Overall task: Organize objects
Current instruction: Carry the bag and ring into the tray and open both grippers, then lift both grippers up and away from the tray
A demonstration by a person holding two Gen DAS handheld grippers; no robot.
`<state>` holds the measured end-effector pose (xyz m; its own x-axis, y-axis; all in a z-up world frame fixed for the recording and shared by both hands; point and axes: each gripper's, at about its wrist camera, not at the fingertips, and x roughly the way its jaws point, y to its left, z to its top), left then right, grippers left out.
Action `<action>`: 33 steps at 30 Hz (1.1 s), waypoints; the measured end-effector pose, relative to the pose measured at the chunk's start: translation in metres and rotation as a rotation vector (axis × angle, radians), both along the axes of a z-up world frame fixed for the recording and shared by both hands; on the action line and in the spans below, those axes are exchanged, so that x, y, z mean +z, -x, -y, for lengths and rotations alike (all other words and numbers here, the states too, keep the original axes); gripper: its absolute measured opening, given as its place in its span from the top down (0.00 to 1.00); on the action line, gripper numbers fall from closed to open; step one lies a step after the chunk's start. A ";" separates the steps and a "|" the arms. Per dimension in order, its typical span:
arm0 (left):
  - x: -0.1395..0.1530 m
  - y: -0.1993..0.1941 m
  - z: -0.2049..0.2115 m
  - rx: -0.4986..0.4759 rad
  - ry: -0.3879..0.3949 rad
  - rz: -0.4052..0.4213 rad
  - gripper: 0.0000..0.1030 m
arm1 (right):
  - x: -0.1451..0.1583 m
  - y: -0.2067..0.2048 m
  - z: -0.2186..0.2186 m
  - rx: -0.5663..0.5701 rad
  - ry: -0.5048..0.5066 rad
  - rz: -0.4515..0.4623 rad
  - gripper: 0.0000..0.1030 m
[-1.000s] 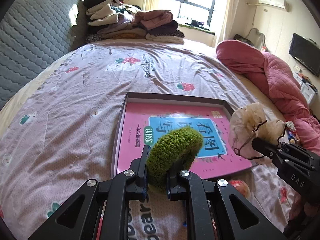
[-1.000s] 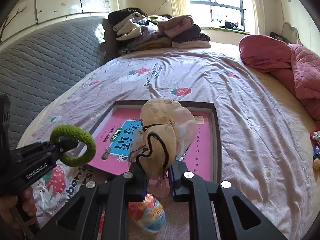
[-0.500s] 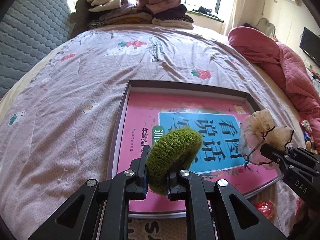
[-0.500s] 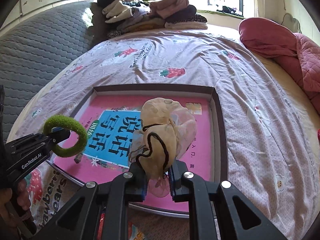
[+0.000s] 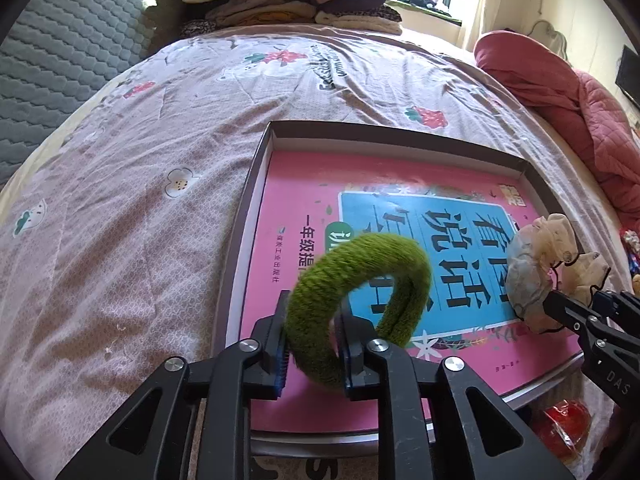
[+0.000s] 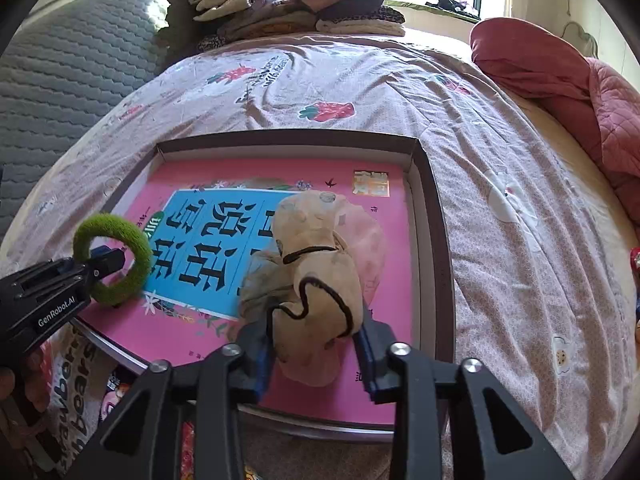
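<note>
Scrunchies: two, one per gripper. Left gripper [image 5: 313, 354] clamps green knitted scrunchie [image 5: 360, 304] between its fingers, ring standing up over near-left part of shallow tray [image 5: 256, 172]. Right gripper [image 6: 316, 354] grips beige chiffon scrunchie [image 6: 316, 280] with dark trim, jaws set wider, fabric bulging up between them, over tray's near-right part. One tray on bedspread [image 5: 120, 200], one pink book [image 6: 256, 184] filling it. Far edge of bed: one pile of folded clothes [image 5: 296, 0]; one red quilt [image 6: 560, 80] at right.
</note>
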<state>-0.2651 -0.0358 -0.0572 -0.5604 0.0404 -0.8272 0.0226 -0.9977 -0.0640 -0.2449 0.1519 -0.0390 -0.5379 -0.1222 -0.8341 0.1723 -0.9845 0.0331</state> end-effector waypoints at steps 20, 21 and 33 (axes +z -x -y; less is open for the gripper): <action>0.030 -0.021 0.002 -0.027 -0.001 -0.069 0.37 | 0.029 -0.020 -0.011 -0.030 -0.063 -0.116 0.44; 0.032 -0.022 0.001 -0.027 -0.002 -0.076 0.37 | 0.031 -0.021 -0.011 -0.028 -0.061 -0.120 0.44; 0.069 -0.045 -0.002 -0.022 0.007 -0.142 0.28 | 0.062 -0.039 -0.013 -0.031 -0.039 -0.188 0.43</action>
